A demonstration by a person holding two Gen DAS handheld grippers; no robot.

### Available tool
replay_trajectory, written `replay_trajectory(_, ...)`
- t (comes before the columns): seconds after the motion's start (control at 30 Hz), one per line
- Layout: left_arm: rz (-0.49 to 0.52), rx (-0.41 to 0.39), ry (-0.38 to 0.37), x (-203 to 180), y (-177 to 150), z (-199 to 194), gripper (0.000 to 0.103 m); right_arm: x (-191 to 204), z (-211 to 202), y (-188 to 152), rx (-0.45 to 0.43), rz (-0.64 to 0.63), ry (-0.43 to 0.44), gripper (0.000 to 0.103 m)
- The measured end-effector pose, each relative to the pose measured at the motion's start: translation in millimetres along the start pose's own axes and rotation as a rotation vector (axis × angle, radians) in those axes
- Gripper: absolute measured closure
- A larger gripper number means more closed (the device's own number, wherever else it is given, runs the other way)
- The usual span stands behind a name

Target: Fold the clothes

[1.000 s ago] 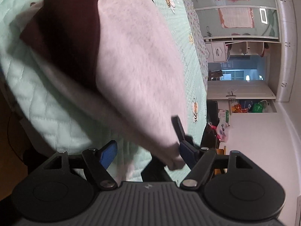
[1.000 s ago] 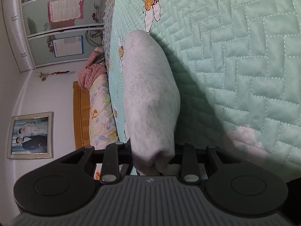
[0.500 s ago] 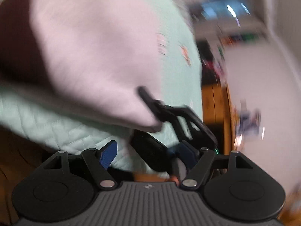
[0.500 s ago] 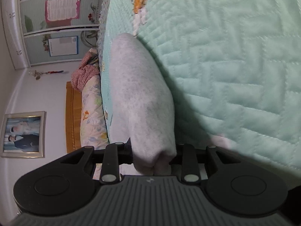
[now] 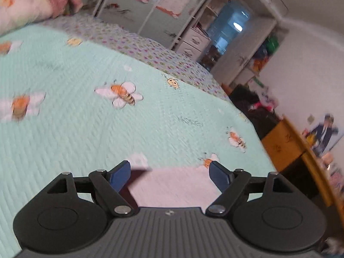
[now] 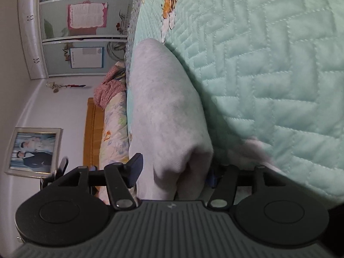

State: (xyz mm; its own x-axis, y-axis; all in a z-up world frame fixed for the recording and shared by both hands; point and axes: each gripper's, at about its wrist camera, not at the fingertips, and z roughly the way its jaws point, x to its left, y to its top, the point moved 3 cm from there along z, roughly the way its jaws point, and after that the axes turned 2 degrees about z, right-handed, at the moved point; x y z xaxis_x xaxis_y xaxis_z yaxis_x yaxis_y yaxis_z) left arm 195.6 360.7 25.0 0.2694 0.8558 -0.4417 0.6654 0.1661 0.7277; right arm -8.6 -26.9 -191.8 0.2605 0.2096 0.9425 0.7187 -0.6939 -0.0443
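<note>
The grey sweatshirt [image 6: 167,111] lies folded on the mint quilt [image 6: 268,64] of the bed. The right wrist view shows its long folded bulk running between the right tool [image 6: 172,172], whose blue pads sit apart, loose around the fabric. The left view only catches a pale corner [image 5: 172,185] with a dark maroon bit, under the left tool [image 5: 169,174], spread wide, holding nothing, angled over the quilt. One garment, two tools.
</note>
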Motion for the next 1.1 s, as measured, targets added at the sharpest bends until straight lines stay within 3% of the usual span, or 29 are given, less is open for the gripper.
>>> replay_trajectory(0.1,0.115,0.036,-0.028,-2,16,31,0.02,6,8,-2,-0.001,-0.06,-0.032,0.045)
replay_trajectory(0.17,0.216,0.07,-0.079,-7,24,53,0.02,8,11,-4,0.004,-0.097,-0.052,0.064)
replay_trajectory(0.27,0.328,0.131,-0.153,-14,31,94,0.02,6,11,-4,0.001,-0.11,-0.055,0.074)
replay_trajectory(0.33,0.354,0.158,-0.154,-11,26,112,0.02,6,11,-4,0.001,-0.111,-0.059,0.075)
replay_trajectory(0.4,0.309,0.188,-0.138,1,22,130,0.02,5,11,-4,0.0,-0.112,-0.063,0.075)
replay_trajectory(0.5,0.218,0.235,-0.193,5,9,132,0.02,5,11,-4,0.0,-0.113,-0.069,0.075)
replay_trajectory(0.63,0.091,0.233,-0.389,-13,-34,80,0.02,-2,8,-3,0.008,-0.088,-0.056,0.076)
replay_trajectory(0.73,-0.023,0.245,-0.519,-28,-89,29,0.02,1,7,-1,0.012,-0.029,-0.04,0.078)
replay_trajectory(0.77,-0.086,0.236,-0.53,-26,-112,13,0.02,4,7,-1,0.014,-0.008,-0.03,0.078)
replay_trajectory(0.83,-0.248,0.259,-0.517,-19,-161,-16,0.02,13,7,0,0.017,0.005,-0.029,0.078)
replay_trajectory(0.93,-0.462,0.286,-0.431,-17,-219,-27,0.02,27,9,-1,0.018,0.019,-0.041,0.078)
replay_trajectory(1.03,-0.577,0.259,-0.39,-25,-236,-21,0.02,36,10,0,0.009,0.06,-0.039,0.078)
replay_trajectory(1.1,-0.612,0.151,-0.389,-32,-233,-23,0.02,42,11,0,0.001,0.087,-0.038,0.078)
